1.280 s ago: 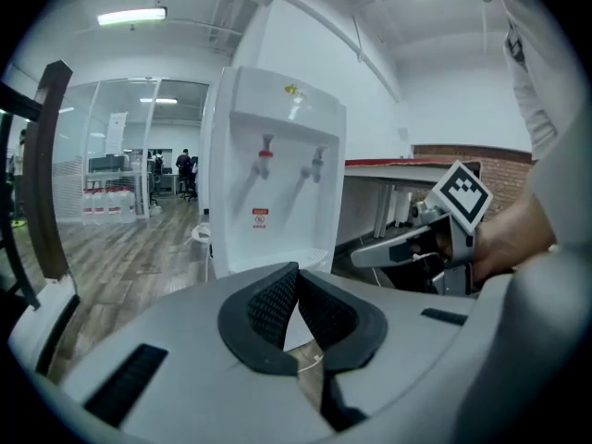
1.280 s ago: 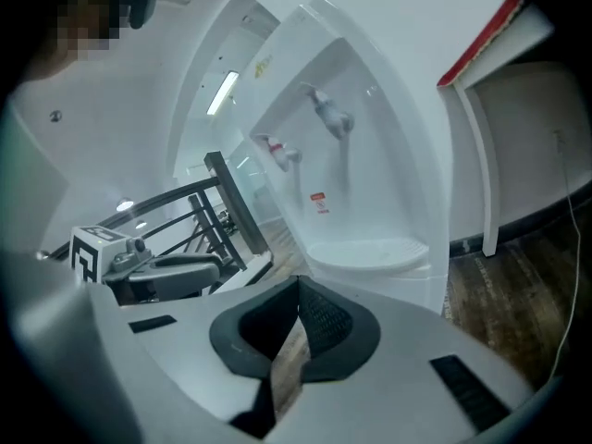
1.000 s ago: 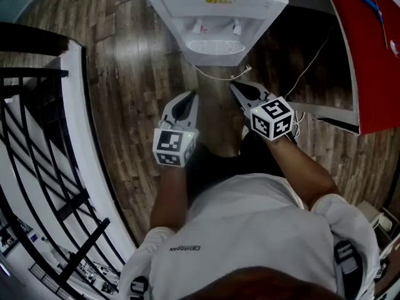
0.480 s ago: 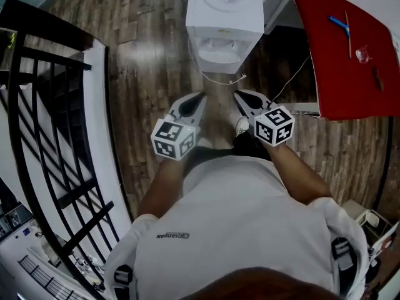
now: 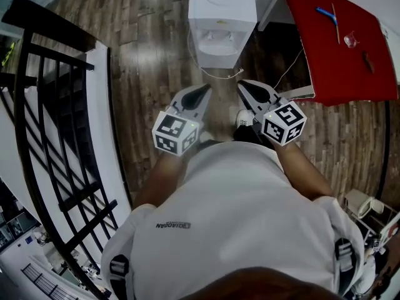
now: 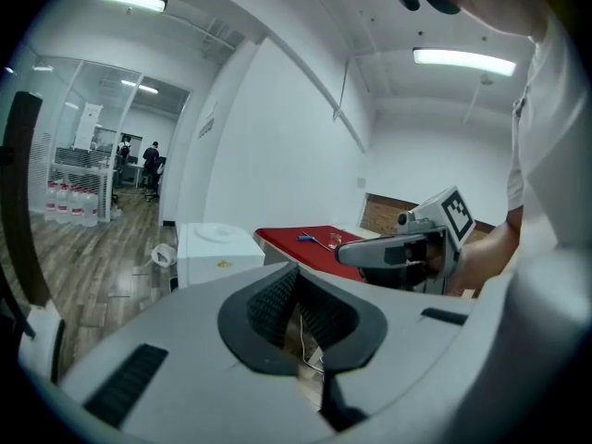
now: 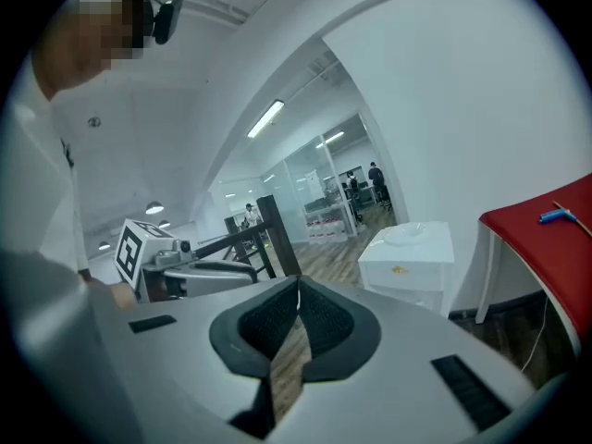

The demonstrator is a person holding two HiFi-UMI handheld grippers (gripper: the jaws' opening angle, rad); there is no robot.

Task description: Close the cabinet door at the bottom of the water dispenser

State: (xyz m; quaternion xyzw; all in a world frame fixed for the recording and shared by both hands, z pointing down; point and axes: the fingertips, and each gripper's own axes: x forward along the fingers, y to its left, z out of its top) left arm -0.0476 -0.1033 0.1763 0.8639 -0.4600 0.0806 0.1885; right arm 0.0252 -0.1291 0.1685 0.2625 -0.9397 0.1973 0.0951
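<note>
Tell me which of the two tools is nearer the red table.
The right tool, on the side of the red table in the head view; the left tool is toward the black railing.

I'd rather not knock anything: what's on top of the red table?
On the red table: a blue tool, a small clear item and a small dark item. The tabletop hides whatever is beneath it.

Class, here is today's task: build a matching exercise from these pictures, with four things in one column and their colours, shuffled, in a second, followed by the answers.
Column one
1. water dispenser
2. table
3. railing
4. floor

Column two
A. black
B. brown
C. white
D. red

Pairs: 1-C, 2-D, 3-A, 4-B
</note>
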